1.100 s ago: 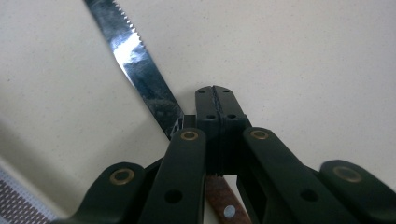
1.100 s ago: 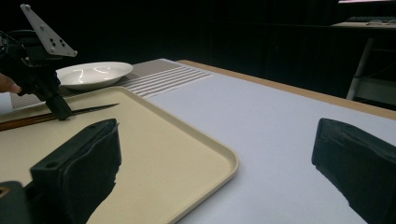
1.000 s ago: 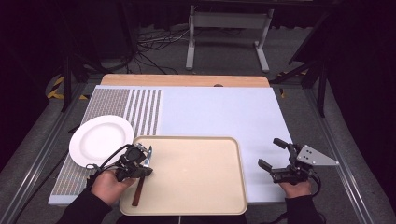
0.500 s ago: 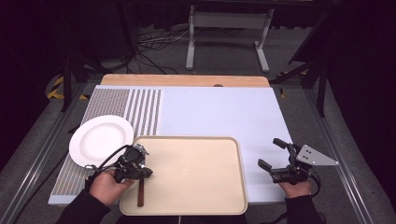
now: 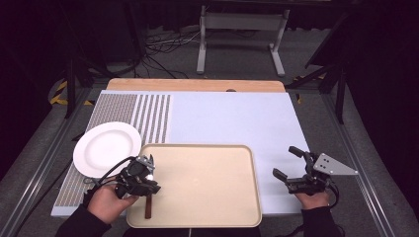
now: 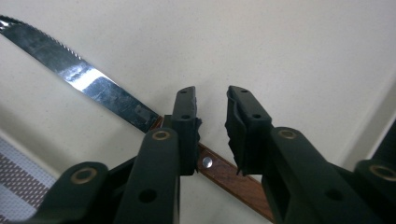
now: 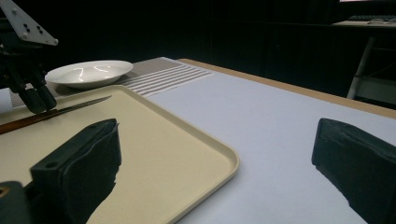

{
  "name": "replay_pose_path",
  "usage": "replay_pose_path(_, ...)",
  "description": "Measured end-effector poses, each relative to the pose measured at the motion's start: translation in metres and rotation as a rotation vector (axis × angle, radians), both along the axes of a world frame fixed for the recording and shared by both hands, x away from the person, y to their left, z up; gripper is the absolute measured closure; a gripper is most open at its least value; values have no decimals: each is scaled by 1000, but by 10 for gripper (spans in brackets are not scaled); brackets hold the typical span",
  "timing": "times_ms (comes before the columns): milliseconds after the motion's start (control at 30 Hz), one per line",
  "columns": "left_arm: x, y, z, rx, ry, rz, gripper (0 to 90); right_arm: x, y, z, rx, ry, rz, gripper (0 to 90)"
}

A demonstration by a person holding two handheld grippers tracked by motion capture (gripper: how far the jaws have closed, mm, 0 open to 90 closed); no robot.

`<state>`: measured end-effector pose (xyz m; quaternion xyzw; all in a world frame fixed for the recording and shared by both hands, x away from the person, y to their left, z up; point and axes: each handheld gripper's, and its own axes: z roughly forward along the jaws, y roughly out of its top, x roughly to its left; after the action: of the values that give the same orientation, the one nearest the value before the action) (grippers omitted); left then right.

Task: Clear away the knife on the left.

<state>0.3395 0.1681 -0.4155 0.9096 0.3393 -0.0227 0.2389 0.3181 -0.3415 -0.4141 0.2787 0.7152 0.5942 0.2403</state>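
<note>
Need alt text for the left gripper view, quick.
The left gripper hangs over a knife lying flat on a beige tray. Its jaws have just been opening and straddle the wooden handle near the serrated blade, pads not pressing on it.

No readable text, label, brand or number anywhere — none legible.

Lab recording bay; black-curtained walls; floor cables [image 5: 163, 42]; metal stand [image 5: 240, 22]
</note>
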Motion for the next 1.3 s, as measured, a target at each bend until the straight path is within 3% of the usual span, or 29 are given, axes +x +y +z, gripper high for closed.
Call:
replay_pose_path(133,-2,4,9,-44,-19,-10,630,0,0,0,0,-1,0,21)
replay_pose_path(267,-3,13,23,-120,-110,-42,463,0,0,0,-2,2,0,21)
replay_pose_path(333,-3,15,25,-124,-121,-39,362,0,0,0,-2,1,0,21)
replay_pose_path(367,-3,17,28,-134,-138,-35,362,0,0,0,-2,0,0,21)
replay_pose_path(400,-2,21,32,-152,-163,-38,273,0,0,0,-1,1,3,21)
replay_pose_path(467,-2,23,34,-165,-159,-41,250,0,0,0,-1,2,1,21)
replay_pose_path(533,-2,29,37,-174,-184,-61,167,0,0,0,-1,1,2,21)
replay_pose_path(600,-2,33,39,-179,-214,-61,138,0,0,0,-1,2,2,21)
replay_pose_path(633,-1,35,40,-193,-223,-59,127,0,0,0,1,1,4,21)
replay_pose_path(667,-1,41,41,-240,-218,-64,120,0,0,0,4,-2,4,21)
replay_pose_path(867,-1,53,41,-307,-276,-66,94,0,1,0,2,1,3,21)
replay_pose_path(1167,-4,81,34,-446,-410,-58,38,0,1,0,2,-1,7,21)
replay_pose_path(1300,-5,92,29,-485,-466,-42,17,0,1,0,5,-2,6,21)
